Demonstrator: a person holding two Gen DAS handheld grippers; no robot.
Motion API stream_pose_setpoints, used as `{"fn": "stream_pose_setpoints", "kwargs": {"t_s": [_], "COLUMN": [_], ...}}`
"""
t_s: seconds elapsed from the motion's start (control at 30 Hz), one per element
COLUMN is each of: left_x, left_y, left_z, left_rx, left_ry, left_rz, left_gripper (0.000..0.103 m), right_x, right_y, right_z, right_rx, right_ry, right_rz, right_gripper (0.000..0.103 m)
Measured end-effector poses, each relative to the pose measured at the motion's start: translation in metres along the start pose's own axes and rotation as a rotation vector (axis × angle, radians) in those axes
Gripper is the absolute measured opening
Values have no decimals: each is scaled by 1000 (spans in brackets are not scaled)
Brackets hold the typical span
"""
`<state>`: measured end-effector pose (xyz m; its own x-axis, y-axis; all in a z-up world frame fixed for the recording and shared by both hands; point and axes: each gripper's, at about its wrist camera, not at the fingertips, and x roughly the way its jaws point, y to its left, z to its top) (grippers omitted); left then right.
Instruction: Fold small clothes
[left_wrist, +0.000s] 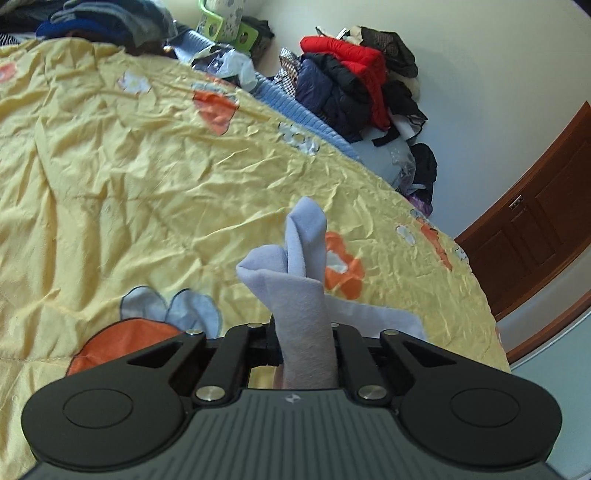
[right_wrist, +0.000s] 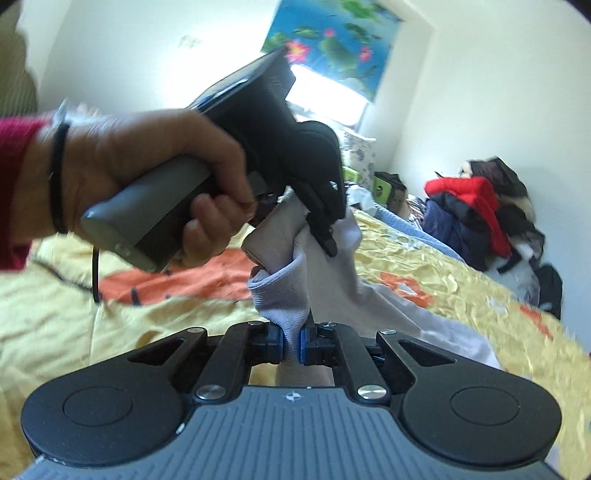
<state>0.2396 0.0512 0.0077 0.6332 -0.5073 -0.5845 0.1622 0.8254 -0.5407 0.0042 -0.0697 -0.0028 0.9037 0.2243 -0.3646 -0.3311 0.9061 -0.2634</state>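
Observation:
A small pale lilac-grey sock (left_wrist: 295, 266) is held up above the yellow bedspread (left_wrist: 129, 166). My left gripper (left_wrist: 304, 332) is shut on its fabric, which bunches up between the fingers and stands out ahead. In the right wrist view my right gripper (right_wrist: 291, 339) is shut on the sock's ribbed cuff (right_wrist: 280, 291), between its blue pads (right_wrist: 275, 341). The left gripper (right_wrist: 325, 229), in a person's hand, grips the same sock from above. The rest of the sock trails down to the right (right_wrist: 424, 317).
The yellow quilt with orange and blue flowers (right_wrist: 184, 280) covers the bed. A pile of red and dark jackets (left_wrist: 354, 81) lies past the far edge, also in the right wrist view (right_wrist: 476, 214). Folded dark clothes (left_wrist: 103, 22) lie at the far left. A brown door (left_wrist: 539, 221) is right.

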Motion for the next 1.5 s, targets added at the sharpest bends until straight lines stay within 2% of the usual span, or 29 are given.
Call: {"fn": "stream_pose_setpoints", "kwargs": {"t_s": [0.17, 0.37, 0.7, 0.93, 1.2, 1.37, 1.5], "left_x": [-1, 7, 22, 47, 75, 88, 101], "left_y": [-27, -46, -103, -141, -166, -181, -188], "left_z": [0, -4, -19, -36, -53, -62, -69], "left_rx": [29, 11, 109, 182, 232, 265, 298], "left_ry": [-24, -20, -30, -6, 33, 55, 95], "left_rz": [1, 12, 3, 4, 21, 25, 26], "left_gripper": [9, 9, 9, 9, 9, 9, 9], "right_x": [-10, -17, -33, -41, -46, -47, -45], "right_y": [-31, -62, -94, -126, -159, -168, -181], "right_z": [-6, -14, -35, -53, -78, -90, -103], "right_rx": [113, 204, 300, 426, 595, 634, 736], "right_ry": [-11, -9, -12, -3, 5, 13, 30], "right_rz": [-6, -28, -61, -77, -68, -80, -42], "right_gripper": [9, 9, 9, 9, 9, 9, 11]}}
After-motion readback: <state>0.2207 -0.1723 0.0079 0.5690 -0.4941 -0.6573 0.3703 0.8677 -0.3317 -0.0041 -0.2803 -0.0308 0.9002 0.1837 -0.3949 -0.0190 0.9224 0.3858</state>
